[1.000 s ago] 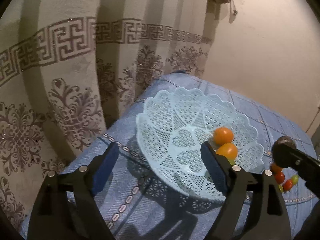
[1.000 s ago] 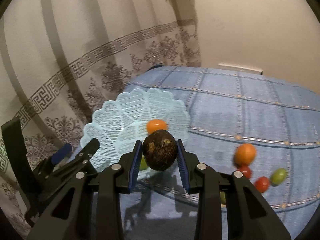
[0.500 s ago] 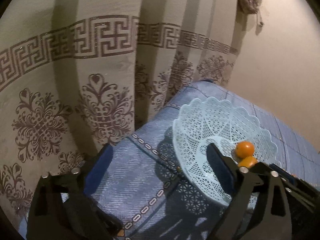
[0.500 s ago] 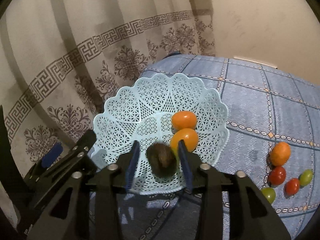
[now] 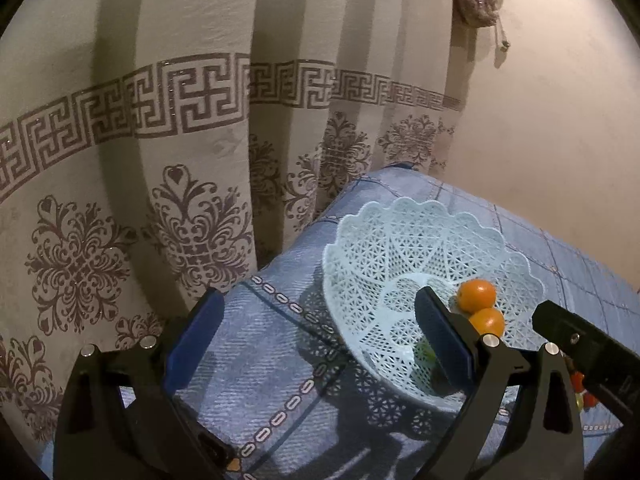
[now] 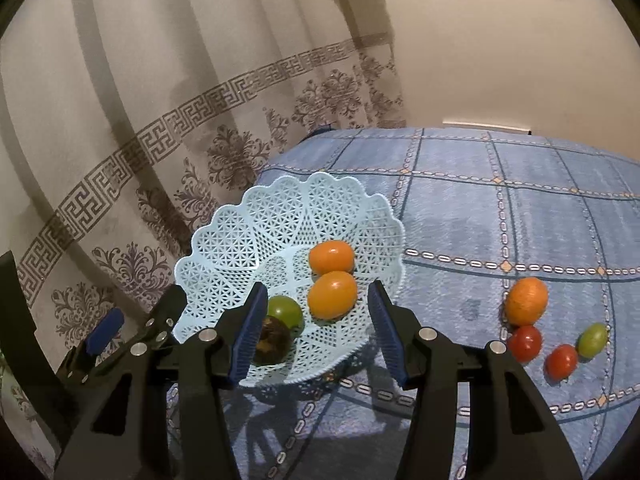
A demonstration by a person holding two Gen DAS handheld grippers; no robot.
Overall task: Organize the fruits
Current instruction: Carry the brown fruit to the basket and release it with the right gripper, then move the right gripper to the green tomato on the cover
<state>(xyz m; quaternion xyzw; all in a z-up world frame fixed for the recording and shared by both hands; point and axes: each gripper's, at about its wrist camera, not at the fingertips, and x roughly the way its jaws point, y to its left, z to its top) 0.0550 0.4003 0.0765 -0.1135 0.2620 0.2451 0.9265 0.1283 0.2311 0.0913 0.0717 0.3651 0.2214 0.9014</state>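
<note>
A pale blue lattice basket [image 6: 248, 248] [image 5: 384, 248] sits on the blue checked cloth. It holds two orange fruits [image 6: 332, 294] [image 5: 478, 296], a green fruit [image 6: 286, 310] and a dark brown fruit [image 6: 272, 340]. My right gripper [image 6: 316, 332] hangs open over the basket's near rim, the brown fruit lying just inside its left finger. My left gripper [image 5: 316, 340] is open and empty, left of the basket. On the cloth to the right lie an orange fruit [image 6: 526, 300], two red tomatoes [image 6: 524, 342] and a green one [image 6: 592, 340].
A patterned cream curtain [image 5: 160, 160] hangs close behind the table's left edge. A plain wall [image 6: 500, 40] backs the table. The blue cloth [image 6: 500, 208] stretches bare to the right and rear of the basket.
My right gripper carried the brown fruit over the basket, opened and let it go; the fruit now lies in the basket. The left gripper swung left, away from the basket.
</note>
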